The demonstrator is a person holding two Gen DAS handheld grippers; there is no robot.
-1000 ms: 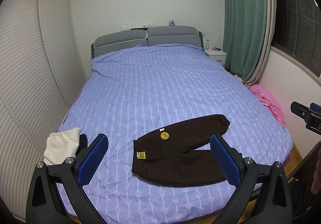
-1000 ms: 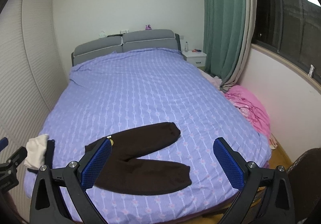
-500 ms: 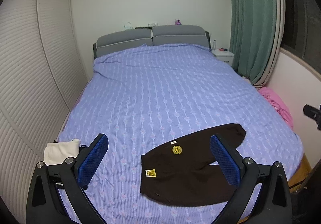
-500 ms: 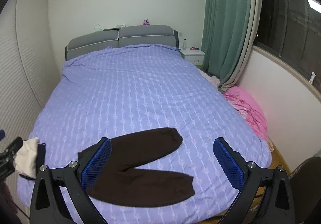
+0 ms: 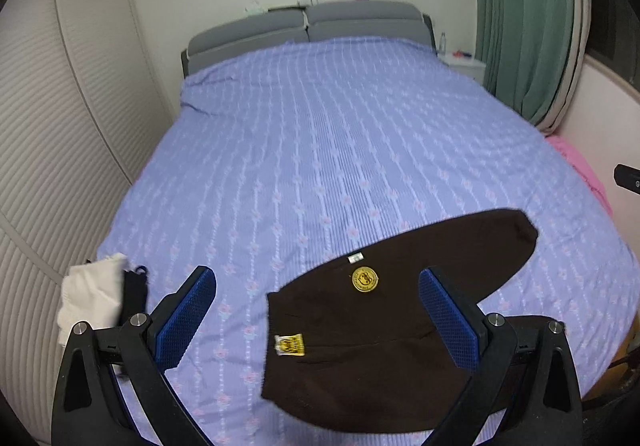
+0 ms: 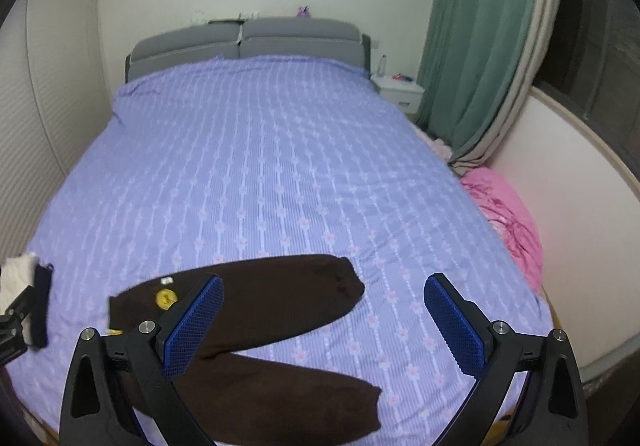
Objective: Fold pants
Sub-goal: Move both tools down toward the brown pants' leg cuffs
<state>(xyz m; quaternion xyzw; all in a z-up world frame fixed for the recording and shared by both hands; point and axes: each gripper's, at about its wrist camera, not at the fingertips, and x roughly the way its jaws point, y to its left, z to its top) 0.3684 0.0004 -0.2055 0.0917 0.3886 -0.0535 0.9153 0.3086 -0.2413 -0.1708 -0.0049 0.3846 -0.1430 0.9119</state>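
Note:
Dark brown pants (image 5: 384,330) lie flat near the foot of the bed, legs spread to the right, with a round yellow badge and a yellow tag near the waist. My left gripper (image 5: 320,320) is open and empty, hovering above the waist end. The pants also show in the right wrist view (image 6: 260,330). My right gripper (image 6: 324,328) is open and empty above the two legs, between the upper and the lower leg.
The bed has a purple patterned cover (image 5: 340,150) and a grey headboard (image 5: 308,26). White and black folded clothes (image 5: 96,294) lie at the bed's left edge. A pink cloth (image 6: 508,214) lies beside the right edge. A green curtain (image 6: 480,38) and a white nightstand (image 6: 400,90) stand at the back right.
Both grippers have moved forward and down toward the pants, which now look larger and nearer. Both stay open. The pants have not moved.

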